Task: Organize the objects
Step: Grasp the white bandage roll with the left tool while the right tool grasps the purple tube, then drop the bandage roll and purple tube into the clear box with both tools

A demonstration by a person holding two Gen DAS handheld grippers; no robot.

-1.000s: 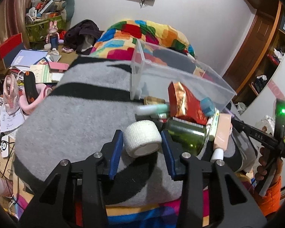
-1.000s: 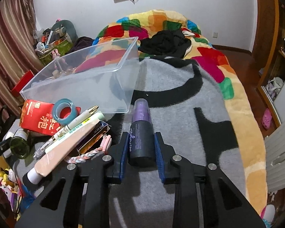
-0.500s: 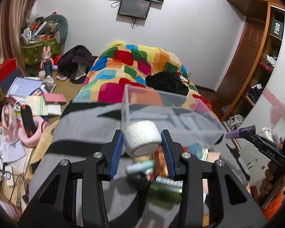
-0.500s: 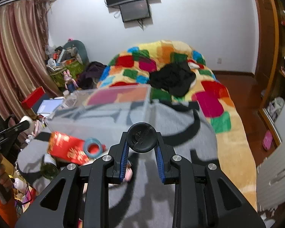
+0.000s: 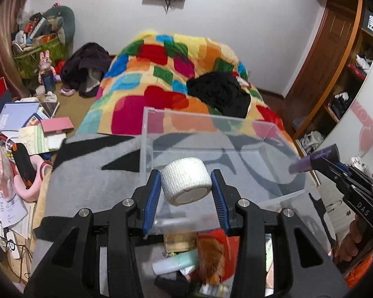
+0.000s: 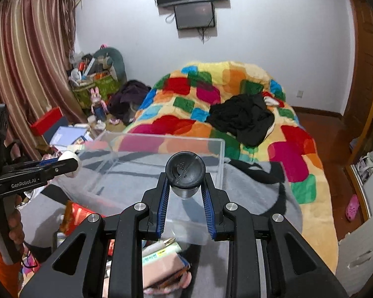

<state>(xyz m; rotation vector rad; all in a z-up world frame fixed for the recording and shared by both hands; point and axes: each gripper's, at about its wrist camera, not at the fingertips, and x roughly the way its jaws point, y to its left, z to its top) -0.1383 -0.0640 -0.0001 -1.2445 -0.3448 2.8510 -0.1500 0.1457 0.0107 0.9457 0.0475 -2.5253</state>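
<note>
My left gripper (image 5: 186, 186) is shut on a white bandage roll (image 5: 185, 184) and holds it in the air at the near-left part of a clear plastic bin (image 5: 211, 121). My right gripper (image 6: 185, 186) is shut on a dark purple spray bottle (image 6: 185, 173), seen end-on, held above the near side of the same bin (image 6: 161, 139). The bin stands on a grey and black blanket (image 5: 92, 173) and looks empty. The right gripper with the bottle (image 5: 310, 161) shows at the right of the left wrist view. The left gripper with the roll (image 6: 69, 159) shows at the left of the right wrist view.
Loose items lie below the grippers in front of the bin: a red packet (image 5: 211, 255), a pale green tube (image 5: 174, 263), a beige tube (image 6: 161, 265). A colourful quilt (image 5: 166, 74) with black clothes (image 5: 218, 94) lies behind. The floor at left is cluttered with books (image 5: 15, 116).
Both grippers have lifted their objects off the blanket and carried them up over the near side of the bin. The loose pile is now below them.
</note>
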